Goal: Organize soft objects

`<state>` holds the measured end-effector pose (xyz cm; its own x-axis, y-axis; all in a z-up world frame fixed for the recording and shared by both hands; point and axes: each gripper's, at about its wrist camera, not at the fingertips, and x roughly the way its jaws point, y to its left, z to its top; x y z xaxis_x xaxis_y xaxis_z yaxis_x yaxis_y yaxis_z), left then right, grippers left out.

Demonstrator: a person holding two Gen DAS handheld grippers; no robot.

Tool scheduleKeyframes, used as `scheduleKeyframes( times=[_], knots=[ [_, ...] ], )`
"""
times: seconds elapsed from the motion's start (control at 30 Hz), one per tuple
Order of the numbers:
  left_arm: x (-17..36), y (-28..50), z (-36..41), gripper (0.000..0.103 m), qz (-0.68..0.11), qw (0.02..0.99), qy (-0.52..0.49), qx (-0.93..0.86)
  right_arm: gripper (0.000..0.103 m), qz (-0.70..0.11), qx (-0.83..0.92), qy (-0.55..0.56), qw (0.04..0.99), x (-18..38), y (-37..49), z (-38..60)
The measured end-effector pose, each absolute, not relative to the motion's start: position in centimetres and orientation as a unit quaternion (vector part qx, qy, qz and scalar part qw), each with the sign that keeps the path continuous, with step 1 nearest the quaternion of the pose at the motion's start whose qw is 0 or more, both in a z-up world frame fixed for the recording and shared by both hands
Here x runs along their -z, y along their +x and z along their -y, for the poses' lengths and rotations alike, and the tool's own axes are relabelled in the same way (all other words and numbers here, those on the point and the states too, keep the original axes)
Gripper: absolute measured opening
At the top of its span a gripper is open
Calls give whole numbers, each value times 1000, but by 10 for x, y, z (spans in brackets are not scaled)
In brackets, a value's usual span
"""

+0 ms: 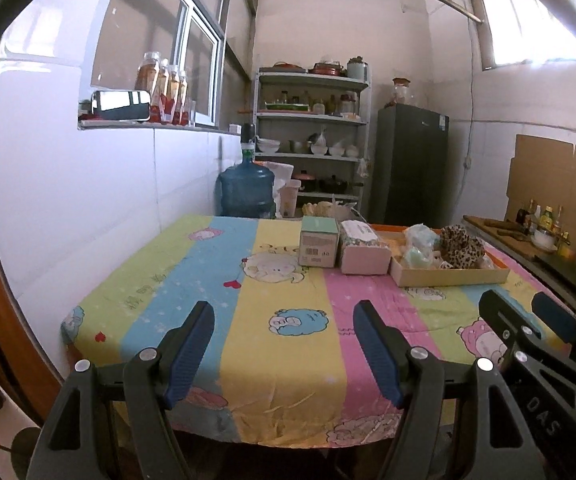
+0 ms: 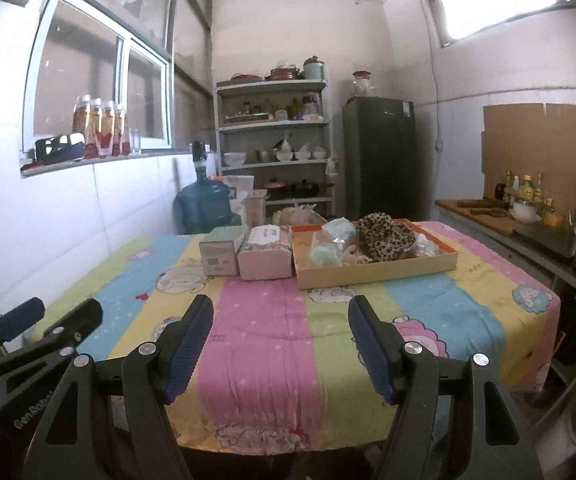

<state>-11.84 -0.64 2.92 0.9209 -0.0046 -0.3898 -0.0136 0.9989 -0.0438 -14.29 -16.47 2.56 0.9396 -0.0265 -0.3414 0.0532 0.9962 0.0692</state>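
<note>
Right at the near edge of the tabletop point(image 1: 280, 360), the left gripper point(image 1: 284, 320) hangs with its blue-padded fingers point(image 1: 192, 344) spread wide, nothing between them, only striped cartoon cloth below. Off to its right, the right gripper point(image 2: 280, 316) sits level with it, fingers point(image 2: 371, 344) just as wide apart and just as empty; each gripper shows up at the edge of the other's view.

Ahead of the left fingers, past a long stretch of bare cloth, a mint-green box point(image 1: 318, 246) stands upright with its label facing us, and touching its right side is a pale pink box point(image 1: 363, 252). Beyond the right fingers, slightly to their right, there's the shallow cardboard tray point(image 2: 375, 274), just beside the pink box. In it are the soft things: a leopard-print scrunchie point(image 2: 385, 238) towards the back, a mint-green fluffy piece point(image 2: 325, 257) at the front left, and a pale bagged bundle point(image 2: 339, 228) behind that. Smaller bits between them are too blurred to tell.

Farther still, beyond the tabletop's far edge, a blue water jug point(image 1: 246, 192) stands on the left, a metal shelf unit point(image 1: 311, 136) of bowls and pots behind it, and a dark fridge point(image 1: 411, 164) to the right.
</note>
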Motion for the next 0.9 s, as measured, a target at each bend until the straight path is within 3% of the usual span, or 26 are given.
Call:
scheduleKeyframes(
  times=[0.9],
  knots=[
    [-32,-122,13,72,-197,980,-18,6,72,-166,9,45,985,-27,-148,163]
  ],
)
